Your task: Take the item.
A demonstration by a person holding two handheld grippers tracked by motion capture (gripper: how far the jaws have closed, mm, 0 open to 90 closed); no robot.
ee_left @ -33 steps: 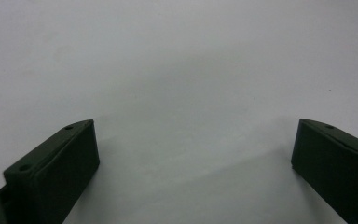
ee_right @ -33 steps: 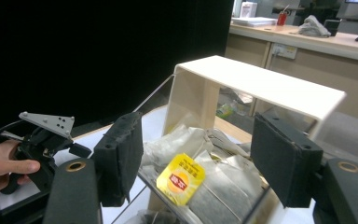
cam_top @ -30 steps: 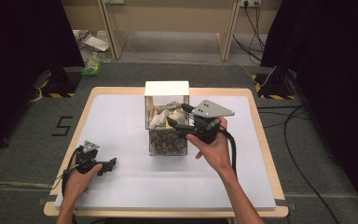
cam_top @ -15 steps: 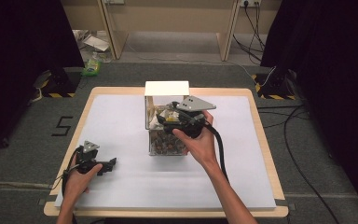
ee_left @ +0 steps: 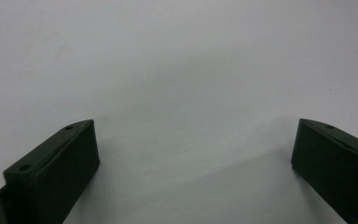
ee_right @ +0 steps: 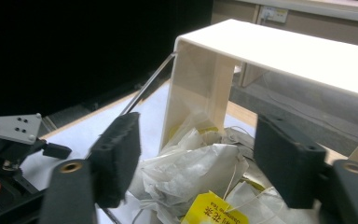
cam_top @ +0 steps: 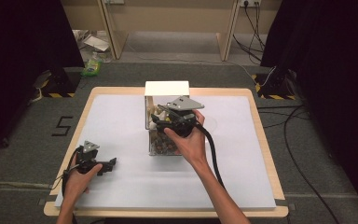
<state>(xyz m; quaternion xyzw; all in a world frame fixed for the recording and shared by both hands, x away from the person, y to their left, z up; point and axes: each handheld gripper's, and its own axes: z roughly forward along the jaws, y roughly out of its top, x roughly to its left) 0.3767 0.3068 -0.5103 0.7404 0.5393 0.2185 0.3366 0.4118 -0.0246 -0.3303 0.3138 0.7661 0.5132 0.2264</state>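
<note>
Currently we held the right gripper (ee_right: 196, 163) wide open and empty over the tea bags (ee_right: 191, 175) in the clear box (cam_top: 166, 119). Left gripper (ee_left: 193, 172) rested open, empty, on the table (cam_top: 121, 116). Risk, we judged: jaws snagging strings or catching the box wall.

In the high view, the right hand (cam_top: 189, 140) and right gripper (cam_top: 161, 120) cover much of the clear box (cam_top: 161, 140), hiding its near compartment. In the right gripper view, the yellow tea-bag tag (ee_right: 213, 211) is cut off at the bottom edge, its print partly unreadable.
</note>
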